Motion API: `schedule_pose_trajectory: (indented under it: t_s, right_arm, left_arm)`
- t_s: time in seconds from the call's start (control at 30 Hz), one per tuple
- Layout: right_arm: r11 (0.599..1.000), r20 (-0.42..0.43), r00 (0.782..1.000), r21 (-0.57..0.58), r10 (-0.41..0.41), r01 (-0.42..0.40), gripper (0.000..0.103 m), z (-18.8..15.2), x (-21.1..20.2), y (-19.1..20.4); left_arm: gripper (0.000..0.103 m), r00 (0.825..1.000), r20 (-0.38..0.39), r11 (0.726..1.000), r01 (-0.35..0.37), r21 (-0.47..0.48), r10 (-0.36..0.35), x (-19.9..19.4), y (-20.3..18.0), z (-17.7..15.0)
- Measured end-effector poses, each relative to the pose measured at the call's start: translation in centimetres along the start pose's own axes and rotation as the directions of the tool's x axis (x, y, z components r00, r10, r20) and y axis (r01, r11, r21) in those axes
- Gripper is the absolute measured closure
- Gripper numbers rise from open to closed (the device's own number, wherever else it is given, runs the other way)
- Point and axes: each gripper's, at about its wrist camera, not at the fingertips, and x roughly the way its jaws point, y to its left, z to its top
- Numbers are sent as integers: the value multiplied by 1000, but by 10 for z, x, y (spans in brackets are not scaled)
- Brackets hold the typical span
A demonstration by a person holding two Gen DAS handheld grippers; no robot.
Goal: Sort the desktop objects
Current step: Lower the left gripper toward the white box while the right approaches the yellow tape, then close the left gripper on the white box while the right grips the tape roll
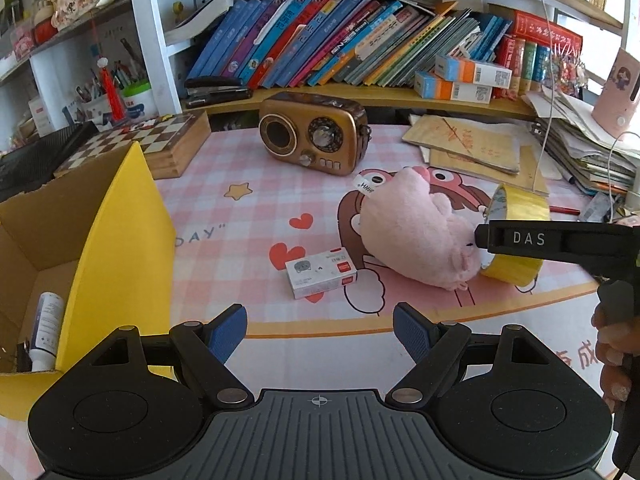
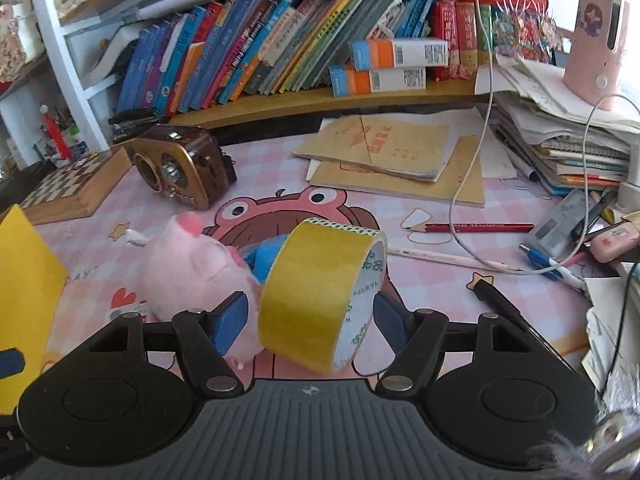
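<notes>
A yellow tape roll (image 2: 320,292) stands on edge between the blue pads of my right gripper (image 2: 310,320); the jaws are wide, and I cannot tell whether they touch it. In the left wrist view the right gripper (image 1: 486,238) reaches in from the right at the tape roll (image 1: 520,236). A pink plush pig (image 1: 416,232) lies against the roll and also shows in the right wrist view (image 2: 192,268). A small white box (image 1: 320,272) lies on the mat. My left gripper (image 1: 320,330) is open and empty, low over the desk's front edge. A cardboard box (image 1: 36,236) with yellow flaps stands at left.
A brown retro radio (image 1: 314,138) and a chessboard box (image 1: 144,144) stand at the back. Notebooks (image 2: 384,152), a red pencil (image 2: 472,227), pens, a cable and a paper stack (image 2: 568,136) crowd the right. A bottle (image 1: 46,332) lies in the cardboard box.
</notes>
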Motion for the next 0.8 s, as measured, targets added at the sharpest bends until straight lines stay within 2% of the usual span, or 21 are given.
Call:
schedule_pose_trajectory:
  t_s: [0.1, 0.17, 0.33, 0.5, 0.8]
  right_arm:
    - [1000, -8, 1000, -2, 12, -12, 44, 1, 2, -5]
    - [1000, -6, 1000, -8, 18, -18, 44, -1, -2, -10]
    - [997, 16, 1000, -73, -25, 26, 46, -10, -15, -18]
    - [993, 16, 998, -98, -58, 59, 46, -20, -21, -27]
    - [978, 46, 998, -204, -38, 47, 45, -23, -22, -24]
  left_arm:
    - [20, 1000, -9, 1000, -3, -6, 3, 8, 1, 2]
    - [20, 1000, -10, 1000, -4, -15, 4, 16, 2, 4]
    - [21, 1000, -22, 999, -11, -41, 10, 38, 5, 8]
    - [21, 998, -49, 998, -49, -30, 47, 67, 0, 13]
    - [22, 993, -68, 991, -100, -86, 94, 93, -10, 18]
